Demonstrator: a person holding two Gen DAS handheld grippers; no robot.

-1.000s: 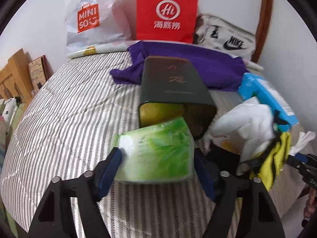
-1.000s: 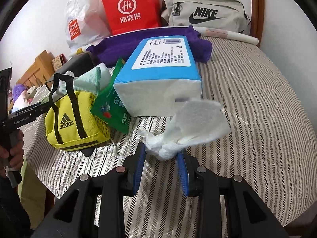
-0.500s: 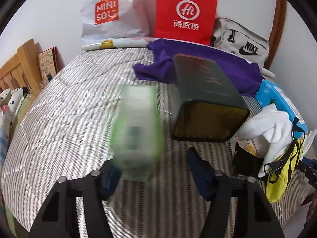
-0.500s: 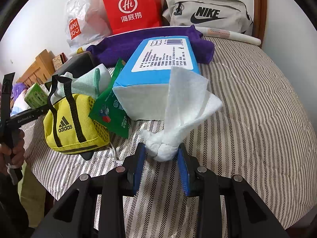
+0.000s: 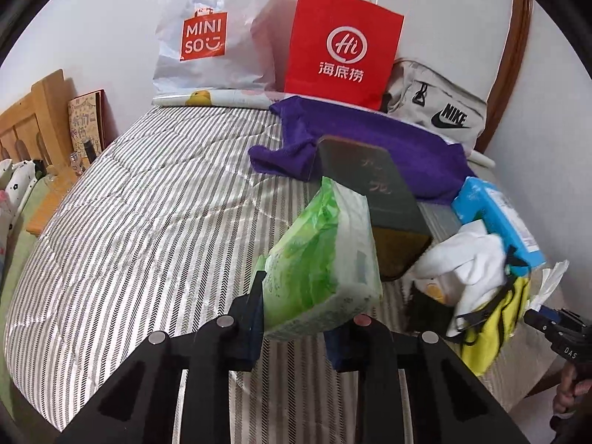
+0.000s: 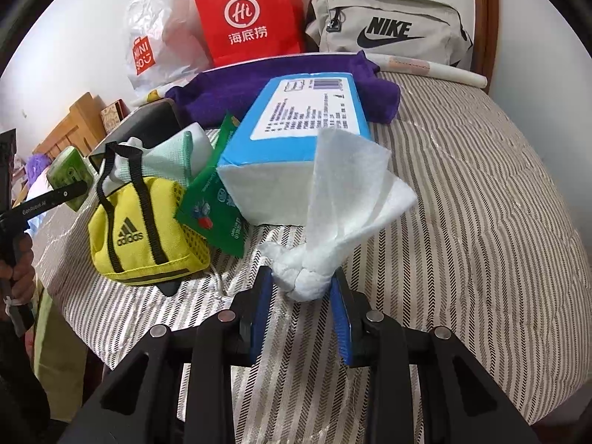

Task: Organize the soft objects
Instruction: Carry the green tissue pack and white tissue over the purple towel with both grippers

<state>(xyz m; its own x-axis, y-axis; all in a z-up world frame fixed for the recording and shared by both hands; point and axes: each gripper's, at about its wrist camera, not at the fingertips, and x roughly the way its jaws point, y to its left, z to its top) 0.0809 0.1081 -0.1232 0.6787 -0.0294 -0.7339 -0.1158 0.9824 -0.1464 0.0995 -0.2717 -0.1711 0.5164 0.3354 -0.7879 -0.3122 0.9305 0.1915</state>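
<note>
The left tongs [image 5: 296,329] have just been closing and are now clamped on the near end of a green tissue pack [image 5: 322,259], which is held tilted up off the striped bed [image 5: 148,222], just in front of the open mouth of the dark box [image 5: 373,192] lying on its side. The right tongs [image 6: 301,296] are clamped on the knotted end of a white wipe [image 6: 333,214], whose loose sheet fans upward in front of the blue tissue package [image 6: 296,137].

The green pack looks light and squashy (its plastic wrap is likely slick), so a grip across its short end, as here, dents it and lets the far end sag; a hold nearer the middle would probably steady it more. The wipe seems nearly weightless and limp; the knot is the only firm part and the sensible place to pinch. Beside the blue package sit a yellow Adidas pouch [image 6: 148,229] and a green sachet [image 6: 214,203], both apparently soft, the pouch best taken by its black straps.
</note>
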